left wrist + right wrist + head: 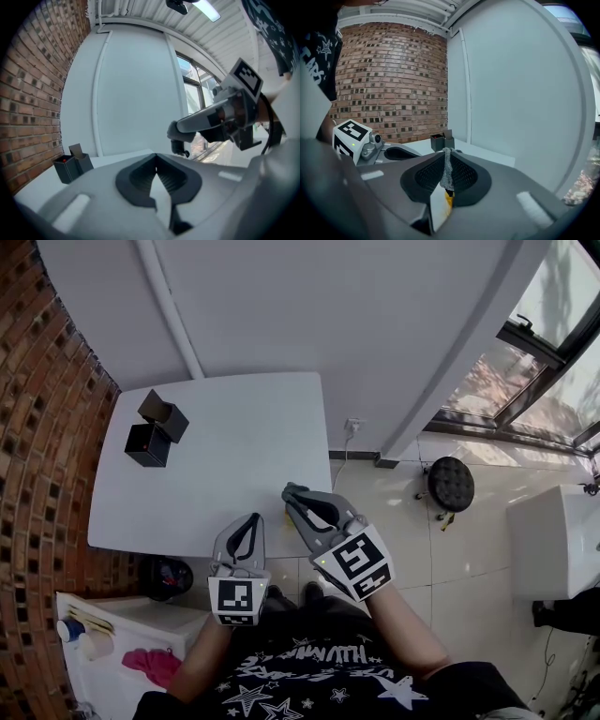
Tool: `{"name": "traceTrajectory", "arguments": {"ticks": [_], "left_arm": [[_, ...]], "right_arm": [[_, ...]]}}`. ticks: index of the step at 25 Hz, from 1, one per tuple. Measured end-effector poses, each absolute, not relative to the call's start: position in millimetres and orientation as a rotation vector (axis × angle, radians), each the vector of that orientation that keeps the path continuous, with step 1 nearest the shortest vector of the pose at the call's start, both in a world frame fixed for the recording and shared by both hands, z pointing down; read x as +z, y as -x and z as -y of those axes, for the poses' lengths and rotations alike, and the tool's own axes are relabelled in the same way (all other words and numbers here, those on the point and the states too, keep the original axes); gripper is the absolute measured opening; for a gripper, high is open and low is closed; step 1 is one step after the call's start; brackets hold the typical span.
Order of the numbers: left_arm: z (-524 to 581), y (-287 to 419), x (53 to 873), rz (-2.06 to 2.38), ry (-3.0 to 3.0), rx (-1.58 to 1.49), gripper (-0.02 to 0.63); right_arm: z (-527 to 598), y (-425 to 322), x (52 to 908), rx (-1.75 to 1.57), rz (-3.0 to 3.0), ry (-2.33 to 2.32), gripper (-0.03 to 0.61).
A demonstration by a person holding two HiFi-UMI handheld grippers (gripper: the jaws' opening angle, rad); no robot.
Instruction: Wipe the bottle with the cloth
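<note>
Right claw (pixel 447 154) clamps only a thin fold of cloth (pixel 448 172), so rubbing could tug it free; left claw (pixel 155 157) beside it is closed, empty

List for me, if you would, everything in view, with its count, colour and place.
table: one, white, centre, against the pale wall
boxes: two, black, side by side at the table's far left corner
brick wall: one, red-brown, left of the table
stool: one, black, on the tiled floor at right
wall socket: one, white, low on the wall right of the table
cloth: one, grey with yellow, pinched by the right gripper
left gripper: one, grey, jaws shut and empty, over the table's near edge
right gripper: one, grey, jaws shut on the cloth
</note>
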State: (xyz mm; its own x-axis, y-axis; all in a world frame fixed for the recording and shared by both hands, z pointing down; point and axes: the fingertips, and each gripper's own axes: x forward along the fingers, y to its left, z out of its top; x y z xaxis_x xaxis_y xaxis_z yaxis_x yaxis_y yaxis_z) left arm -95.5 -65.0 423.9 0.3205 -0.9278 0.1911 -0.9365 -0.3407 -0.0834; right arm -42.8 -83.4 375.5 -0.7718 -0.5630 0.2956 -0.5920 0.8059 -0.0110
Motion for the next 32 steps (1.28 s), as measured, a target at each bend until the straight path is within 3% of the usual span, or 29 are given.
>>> {"name": "traceTrajectory", "arguments": {"ticks": [14, 32], "left_arm": [[66.8, 103.6, 428.9, 1.799, -2.459, 0.294, 0.005], [67.2, 101.9, 430.6, 1.765, -2.435, 0.283, 0.005]], "right_arm": [[61.9, 43.1, 367.8, 0.179, 2.808, -0.844, 0.037], [35.2, 52.4, 442.2, -0.184, 2.715, -0.723, 0.037]]}}
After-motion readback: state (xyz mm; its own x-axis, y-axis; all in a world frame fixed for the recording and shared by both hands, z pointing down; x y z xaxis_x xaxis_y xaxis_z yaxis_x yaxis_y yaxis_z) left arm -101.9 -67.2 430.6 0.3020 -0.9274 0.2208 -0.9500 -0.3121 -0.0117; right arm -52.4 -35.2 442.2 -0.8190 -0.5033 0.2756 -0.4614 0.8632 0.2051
